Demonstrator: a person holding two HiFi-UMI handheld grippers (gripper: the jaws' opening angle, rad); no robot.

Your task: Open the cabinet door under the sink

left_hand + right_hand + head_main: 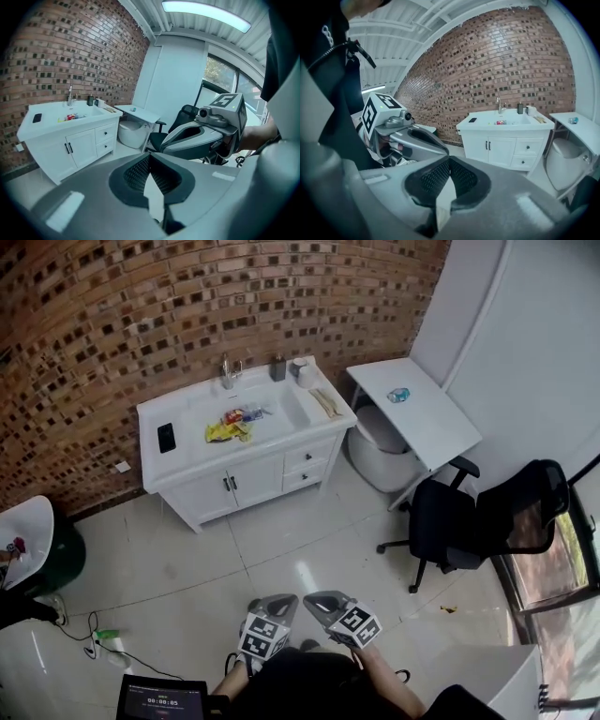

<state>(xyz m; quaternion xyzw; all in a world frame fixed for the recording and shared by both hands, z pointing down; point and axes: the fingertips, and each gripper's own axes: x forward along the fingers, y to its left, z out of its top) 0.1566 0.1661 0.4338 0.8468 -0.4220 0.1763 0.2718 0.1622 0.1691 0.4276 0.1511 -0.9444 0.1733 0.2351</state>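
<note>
- Plainly, the task is not begun: both doors of the white double-door cabinet (230, 491) sit flush shut. The approach, the grip on a handle and the pull all look to be left.
- Nearest, low in the head view: the grey left gripper (278, 602) and grey right gripper (319, 598) are held side by side, close to the person's body. Their tips point forward and somewhat downward toward the vanity.
- Left gripper view: the jaws meet at the tips, with nothing between them. Right gripper view: the same, pads together and empty.
- Between: a stretch of glossy white tiled floor (281, 549) keeps both grippers well apart from the cabinet.
- Far: the cabinet stands against the red brick wall (141, 324), under the white sink basin (272, 409). Two dark bar handles (230, 484) sit just beside each other at the middle seam.
</note>
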